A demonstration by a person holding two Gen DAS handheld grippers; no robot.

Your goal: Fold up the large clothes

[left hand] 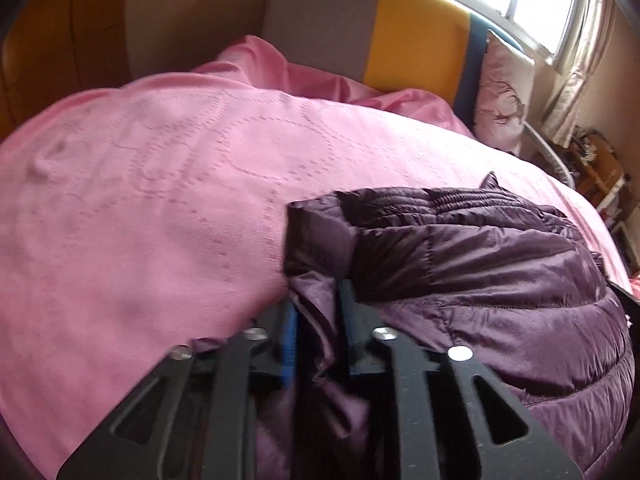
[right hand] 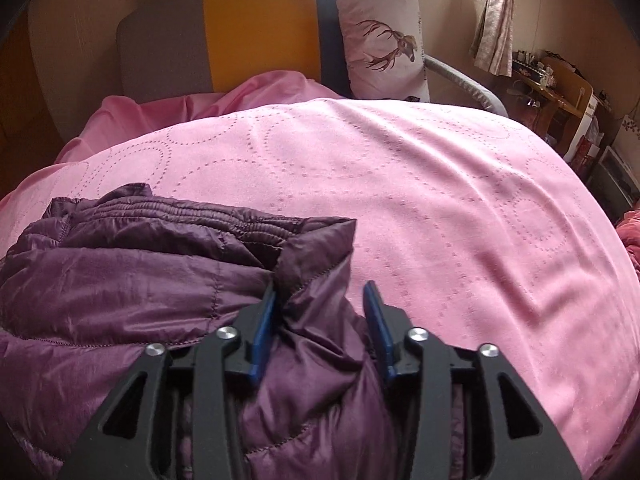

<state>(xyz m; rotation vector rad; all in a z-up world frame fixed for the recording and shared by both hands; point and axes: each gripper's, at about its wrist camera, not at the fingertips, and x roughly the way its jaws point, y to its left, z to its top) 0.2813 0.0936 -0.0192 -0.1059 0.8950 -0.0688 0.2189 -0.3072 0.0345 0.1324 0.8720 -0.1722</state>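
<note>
Pink bedspread [right hand: 440, 200] fills both views, with the purple puffer jacket [right hand: 140, 272] bunched on its near edge. My left gripper [left hand: 318, 320] is narrow, pinching a jacket edge; my right gripper [right hand: 320, 312] stands wider around a fold, grip uncertain. I judge the slick fabric could slip free if lifted. Sleeves and hem are cut off below; farther back, the deer pillow [right hand: 384, 40] leans on the headboard [right hand: 256, 28].
</note>
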